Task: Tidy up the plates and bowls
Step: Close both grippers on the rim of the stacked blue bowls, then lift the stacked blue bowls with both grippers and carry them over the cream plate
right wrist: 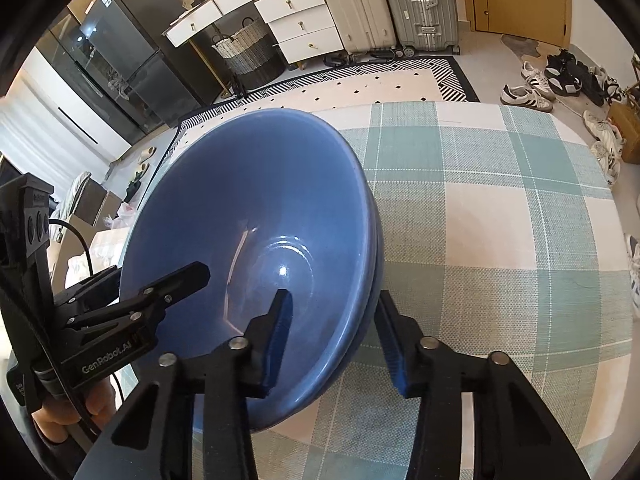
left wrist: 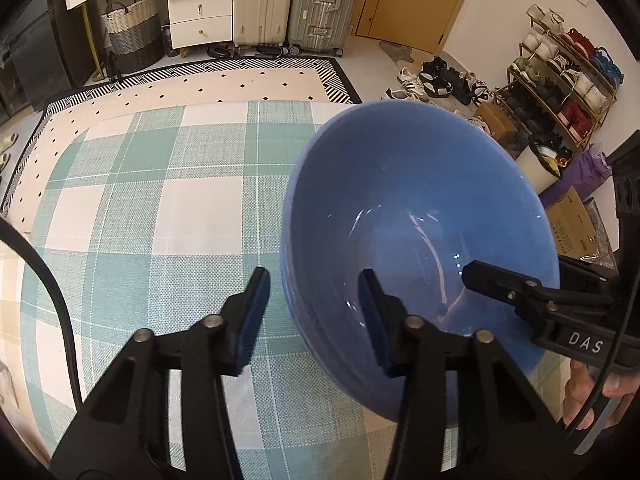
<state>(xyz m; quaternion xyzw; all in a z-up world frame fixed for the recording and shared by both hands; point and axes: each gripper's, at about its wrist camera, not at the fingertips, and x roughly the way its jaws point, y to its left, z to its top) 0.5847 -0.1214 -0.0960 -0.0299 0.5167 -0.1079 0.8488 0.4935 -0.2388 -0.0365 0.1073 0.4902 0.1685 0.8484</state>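
Note:
A stack of blue bowls (left wrist: 420,200) (right wrist: 248,200) sits on the green-and-white checked tablecloth (left wrist: 160,200) (right wrist: 500,220). My left gripper (left wrist: 314,276) straddles the stack's left rim. One blue-padded finger is outside over the cloth, the other inside the top bowl, and a gap shows on both sides of the wall. My right gripper (right wrist: 333,296) straddles the opposite rim the same way; its outer pad is close to the wall and its inner pad stands off it. Each gripper also shows in the other's view: the right gripper (left wrist: 516,266) and the left gripper (right wrist: 160,270).
The table's far edge (left wrist: 240,104) drops to a patterned rug (left wrist: 240,76). Beyond stand white drawers (left wrist: 200,8), a woven basket (left wrist: 134,36), two suitcases (left wrist: 296,0) and a shoe rack (left wrist: 560,80). A dark fridge (right wrist: 120,48) stands at the left in the right wrist view.

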